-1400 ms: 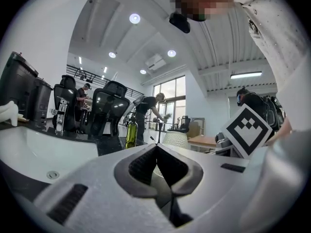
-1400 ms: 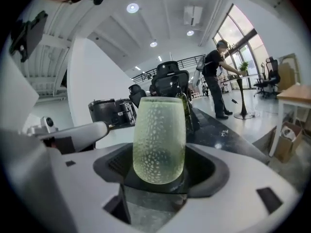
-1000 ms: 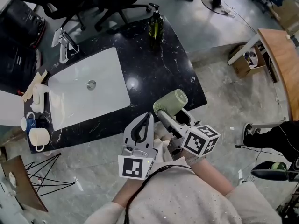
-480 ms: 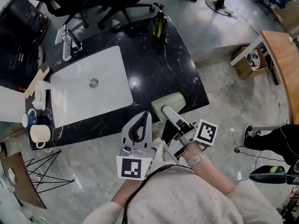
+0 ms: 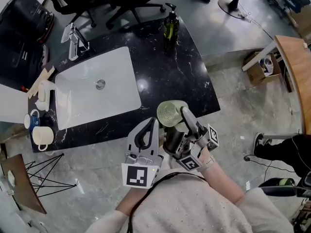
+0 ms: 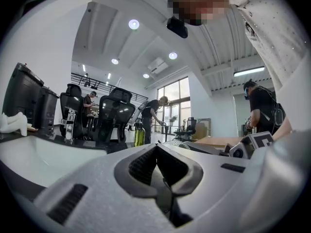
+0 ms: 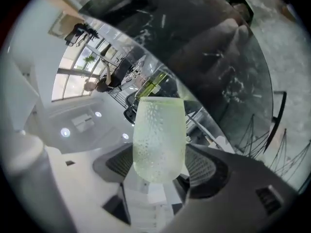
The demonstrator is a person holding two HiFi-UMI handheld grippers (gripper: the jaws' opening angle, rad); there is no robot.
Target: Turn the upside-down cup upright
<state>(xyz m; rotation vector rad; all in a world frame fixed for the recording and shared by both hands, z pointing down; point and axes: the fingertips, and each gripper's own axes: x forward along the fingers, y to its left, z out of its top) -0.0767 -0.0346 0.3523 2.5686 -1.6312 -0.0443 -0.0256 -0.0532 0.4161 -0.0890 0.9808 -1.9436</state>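
A pale green dimpled cup (image 5: 171, 113) is held over the front edge of the black marble counter (image 5: 187, 84), one round end turned up toward the head camera. My right gripper (image 5: 181, 118) is shut on the cup, its marker cube below it. In the right gripper view the cup (image 7: 159, 137) stands between the two jaws of the right gripper (image 7: 160, 165), and the scene looks tipped over. My left gripper (image 5: 152, 123) hovers just left of the cup with its jaws together and nothing in them; in the left gripper view the left gripper (image 6: 156, 152) points level across the counter.
A white sink (image 5: 95, 89) with a faucet (image 5: 75, 38) fills the counter's left half. A green soap bottle (image 5: 169, 27) stands at the far edge. Mugs (image 5: 41, 137) sit at the left end. Office chairs stand behind, a cardboard box (image 5: 260, 64) and wooden table (image 5: 296, 67) at right.
My right gripper has rolled over with the cup, which went from lying sideways to showing a round end upward. The marker cube swung underneath. The left gripper stayed put.
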